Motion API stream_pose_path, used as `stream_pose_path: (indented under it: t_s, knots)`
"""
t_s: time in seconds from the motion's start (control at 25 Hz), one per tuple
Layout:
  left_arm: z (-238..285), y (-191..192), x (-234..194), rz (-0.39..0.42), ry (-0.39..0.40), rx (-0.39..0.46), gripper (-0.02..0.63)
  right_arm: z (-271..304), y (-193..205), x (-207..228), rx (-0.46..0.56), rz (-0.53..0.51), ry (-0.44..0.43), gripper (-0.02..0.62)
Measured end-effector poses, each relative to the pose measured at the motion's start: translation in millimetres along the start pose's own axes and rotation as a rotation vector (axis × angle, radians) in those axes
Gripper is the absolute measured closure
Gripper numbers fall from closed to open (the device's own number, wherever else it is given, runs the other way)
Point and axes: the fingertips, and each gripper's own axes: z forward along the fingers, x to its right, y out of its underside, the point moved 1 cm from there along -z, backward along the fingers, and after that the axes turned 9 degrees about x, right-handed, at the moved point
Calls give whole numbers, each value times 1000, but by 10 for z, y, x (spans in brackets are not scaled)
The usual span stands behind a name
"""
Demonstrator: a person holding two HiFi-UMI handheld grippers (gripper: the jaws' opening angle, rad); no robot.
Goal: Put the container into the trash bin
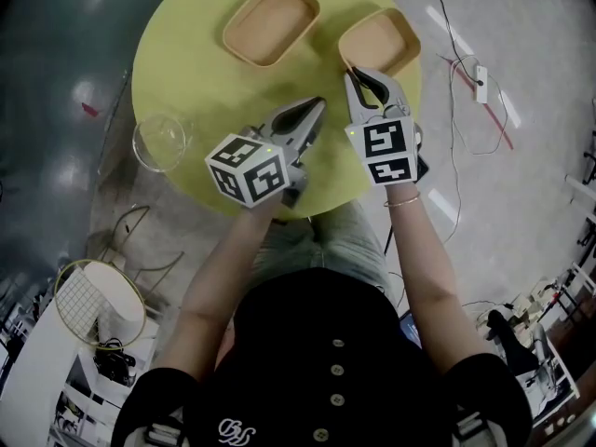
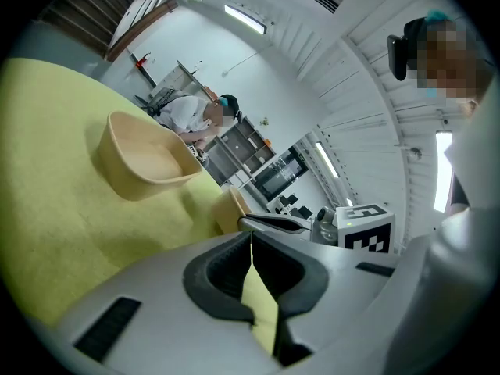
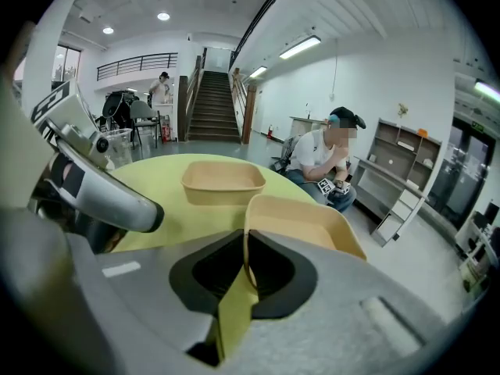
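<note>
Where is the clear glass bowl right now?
In the head view, the glass bowl sits at the yellow table's left edge, to the left of the left gripper and nearer the person than the left tan container.

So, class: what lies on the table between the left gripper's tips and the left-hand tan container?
Nothing: only bare yellow table separates the left gripper from the left-hand tan container, clearest in the head view.
</note>
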Motion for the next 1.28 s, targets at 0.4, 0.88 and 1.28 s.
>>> stream_pose_path:
  t_s: [0.4, 0.88, 1.28]
  knots:
    - [27, 74, 185, 39, 13, -21, 589, -386, -78, 142, 44, -23, 81, 577]
    - [99, 391, 665, 99, 81, -88, 589, -984, 117, 236, 52, 3, 141, 577]
    - [341, 925, 1216, 133, 173, -192, 589, -1751, 570, 505, 25, 67, 245, 577]
